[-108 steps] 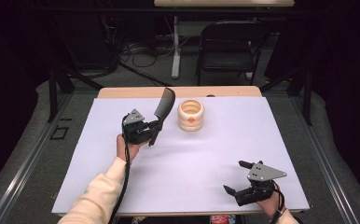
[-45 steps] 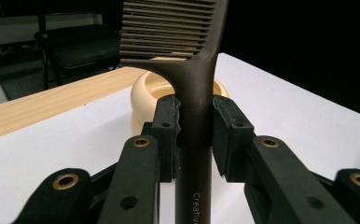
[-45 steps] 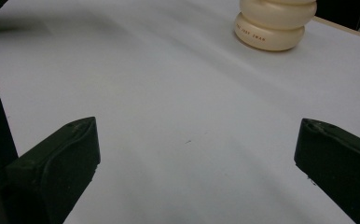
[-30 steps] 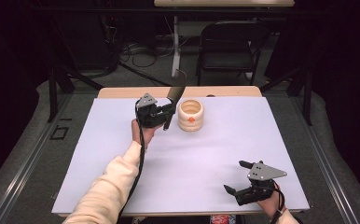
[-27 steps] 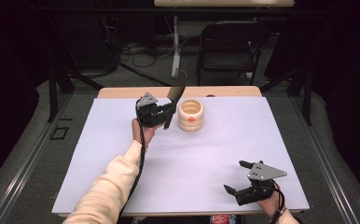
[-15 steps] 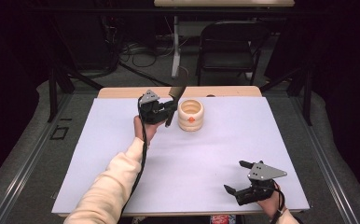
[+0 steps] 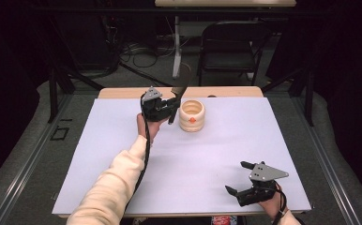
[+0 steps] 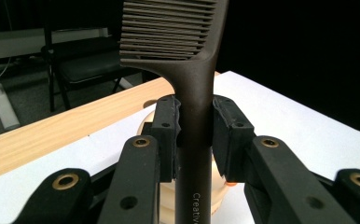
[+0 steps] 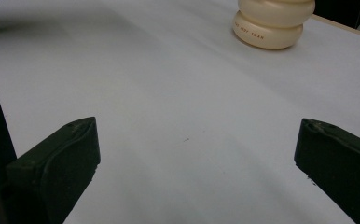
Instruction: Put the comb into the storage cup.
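Left gripper [image 8: 194, 135] clamps comb [image 8: 187, 60] handle; it may strike cup [image 7: 192, 115] rim and tip it. Right gripper [image 9: 194, 154] wide open, empty.

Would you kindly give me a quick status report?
Left gripper shut on comb, beside cream holder. Right gripper open, idle. Nothing in the way.
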Tool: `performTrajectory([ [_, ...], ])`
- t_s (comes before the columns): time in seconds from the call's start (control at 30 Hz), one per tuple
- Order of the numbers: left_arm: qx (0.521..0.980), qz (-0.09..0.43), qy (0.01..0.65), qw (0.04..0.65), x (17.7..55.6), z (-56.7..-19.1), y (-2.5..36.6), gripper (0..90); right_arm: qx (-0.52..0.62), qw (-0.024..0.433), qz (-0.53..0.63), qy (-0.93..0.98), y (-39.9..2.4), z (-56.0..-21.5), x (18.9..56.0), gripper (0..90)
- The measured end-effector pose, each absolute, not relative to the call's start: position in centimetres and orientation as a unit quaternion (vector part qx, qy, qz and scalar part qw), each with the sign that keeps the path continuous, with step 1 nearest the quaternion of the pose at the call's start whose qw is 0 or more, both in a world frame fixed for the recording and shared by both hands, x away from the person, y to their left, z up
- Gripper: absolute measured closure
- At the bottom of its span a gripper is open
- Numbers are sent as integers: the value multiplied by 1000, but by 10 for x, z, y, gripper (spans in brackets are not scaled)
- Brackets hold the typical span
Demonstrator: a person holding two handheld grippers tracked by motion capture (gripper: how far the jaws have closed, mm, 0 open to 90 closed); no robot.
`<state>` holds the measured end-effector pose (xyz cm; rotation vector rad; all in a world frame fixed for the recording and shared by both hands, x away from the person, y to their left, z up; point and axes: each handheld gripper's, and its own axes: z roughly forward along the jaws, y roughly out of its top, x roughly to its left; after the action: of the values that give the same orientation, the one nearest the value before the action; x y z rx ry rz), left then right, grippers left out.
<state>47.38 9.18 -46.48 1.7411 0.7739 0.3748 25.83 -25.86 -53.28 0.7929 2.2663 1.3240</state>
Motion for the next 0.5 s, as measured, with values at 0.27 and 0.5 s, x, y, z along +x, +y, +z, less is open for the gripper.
performTrajectory([
  [0.27, 738, 162, 328, 567, 476, -461, 88, 727, 283, 199, 473, 810, -259, -533, 258, 0],
  [0.5, 736, 164, 327, 570, 478, -458, 85, 727, 283, 199, 473, 810, -259, -533, 258, 0],
])
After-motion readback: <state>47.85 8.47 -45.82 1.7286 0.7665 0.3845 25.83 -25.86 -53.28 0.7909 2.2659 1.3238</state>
